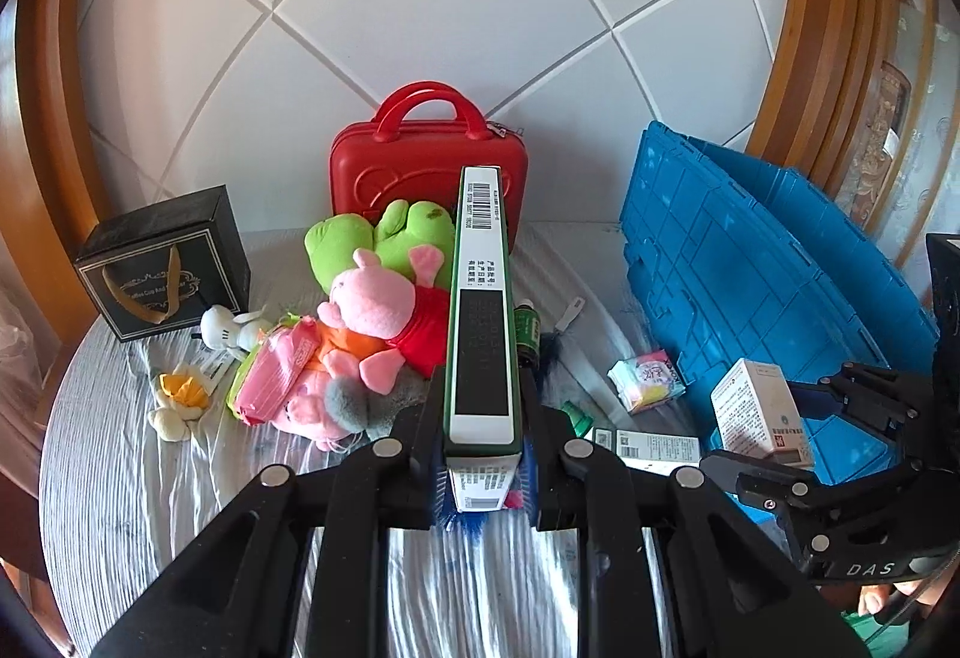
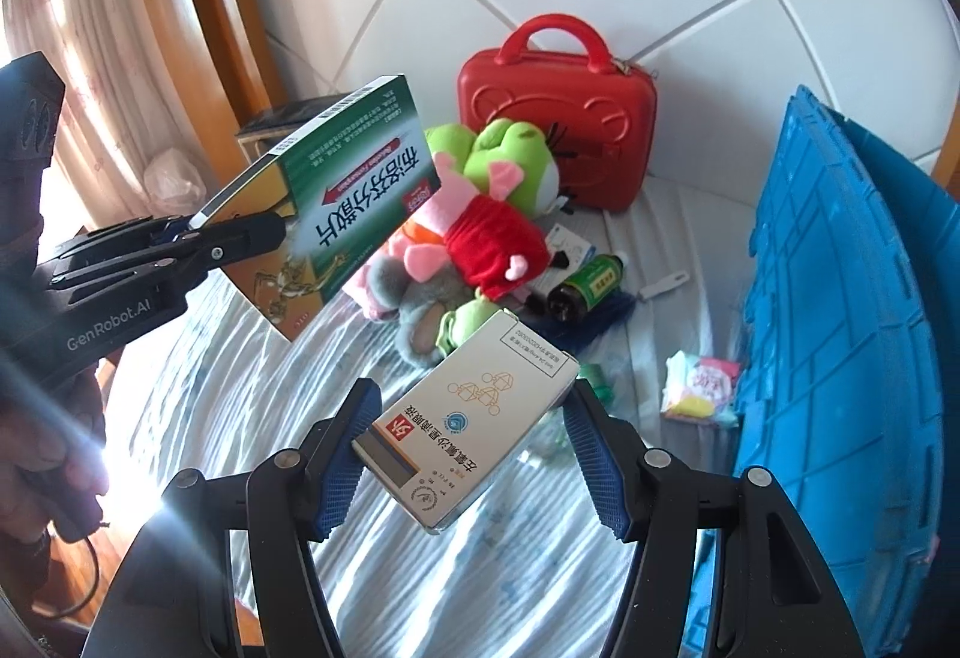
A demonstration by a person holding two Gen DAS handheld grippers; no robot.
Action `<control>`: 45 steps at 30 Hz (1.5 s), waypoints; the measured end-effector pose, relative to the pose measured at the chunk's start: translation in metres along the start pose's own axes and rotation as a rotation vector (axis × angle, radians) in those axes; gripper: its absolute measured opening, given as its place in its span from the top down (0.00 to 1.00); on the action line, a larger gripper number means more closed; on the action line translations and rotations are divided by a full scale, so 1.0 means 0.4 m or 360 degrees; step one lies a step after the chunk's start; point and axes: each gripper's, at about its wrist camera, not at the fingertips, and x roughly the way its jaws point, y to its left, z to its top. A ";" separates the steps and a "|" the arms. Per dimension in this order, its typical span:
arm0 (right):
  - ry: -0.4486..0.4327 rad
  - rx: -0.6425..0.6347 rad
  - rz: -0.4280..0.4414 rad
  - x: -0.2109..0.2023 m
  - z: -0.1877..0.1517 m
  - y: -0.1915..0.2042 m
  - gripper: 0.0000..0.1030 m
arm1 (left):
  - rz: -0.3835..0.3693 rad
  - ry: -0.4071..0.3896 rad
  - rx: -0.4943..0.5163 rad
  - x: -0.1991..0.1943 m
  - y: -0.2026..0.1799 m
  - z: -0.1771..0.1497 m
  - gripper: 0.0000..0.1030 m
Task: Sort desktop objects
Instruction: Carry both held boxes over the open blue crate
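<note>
left tool (image 1: 483,469): clamps green box (image 1: 480,298) | right tool (image 2: 468,457): grips white box (image 2: 468,418)

one red case (image 1: 428,160), one blue crate (image 1: 768,262)

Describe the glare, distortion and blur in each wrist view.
Left wrist view: even daylight, no flare; fisheye bends the wall tile seams and wooden frame into arcs; the green medicine box is sharp. Right wrist view: a strong sun flare whitens the lower left over the person's hand; the curtain is overexposed; the white medicine box stays legible.
</note>
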 end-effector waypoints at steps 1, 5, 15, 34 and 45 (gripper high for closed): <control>-0.0011 0.0001 0.0002 -0.010 0.003 -0.006 0.39 | -0.0005 -0.0009 0.0007 -0.004 -0.013 0.008 0.82; -0.0058 0.0015 0.0007 -0.055 0.019 -0.036 0.39 | -0.0027 -0.0046 0.0040 -0.021 -0.066 0.043 0.82; -0.0153 0.0048 0.0000 -0.156 0.041 -0.118 0.39 | -0.0061 -0.0091 0.0113 -0.029 -0.194 0.097 0.82; -0.0350 0.0229 -0.0146 -0.368 0.027 -0.352 0.39 | -0.0218 -0.0148 0.0307 -0.014 -0.486 0.189 0.82; -0.0389 0.0353 -0.0259 -0.450 -0.015 -0.490 0.39 | -0.0331 -0.0153 0.0412 0.014 -0.657 0.221 0.82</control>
